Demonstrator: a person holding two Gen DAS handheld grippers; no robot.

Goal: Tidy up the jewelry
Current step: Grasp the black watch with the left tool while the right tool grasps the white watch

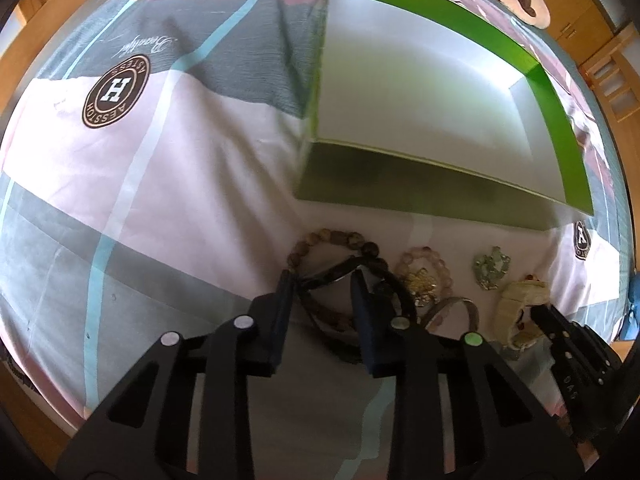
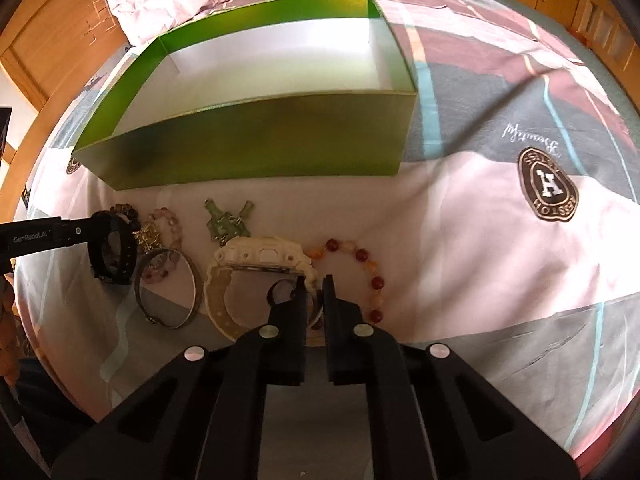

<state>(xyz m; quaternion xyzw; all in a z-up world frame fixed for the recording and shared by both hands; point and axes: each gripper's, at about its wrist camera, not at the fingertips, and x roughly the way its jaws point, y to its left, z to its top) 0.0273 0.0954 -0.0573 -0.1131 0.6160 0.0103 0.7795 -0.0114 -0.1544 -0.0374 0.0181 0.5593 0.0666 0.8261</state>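
- Gripping closest to the cameras, the right gripper [image 2: 315, 282] has its fingers nearly pressed together on the strap of the cream watch [image 2: 256, 258], which lies on the bedspread [image 2: 460, 216]; whether it has lifted at all cannot be told.
- Over on the left, the left gripper [image 1: 324, 280] has its fingers spread around the black watch [image 2: 114, 250], one on each side; a firm pinch cannot be confirmed.
- Just beside these lie the other pieces in a loose row: a brown bead bracelet [image 1: 320, 238], a pink bead bracelet [image 2: 166, 220] with a small gold charm [image 2: 147, 238] on it, a metal bangle [image 2: 166, 286], a green jade pendant [image 2: 226, 222] and a red and orange bead bracelet [image 2: 360, 264].
- Farther back, the open green box [image 2: 256, 148] sits just behind the row; its white floor looks bare in both views.
- Judging by that, the task seems barely begun: nothing is stored yet, two watches are being taken up, and every other piece is still left to move into the box.
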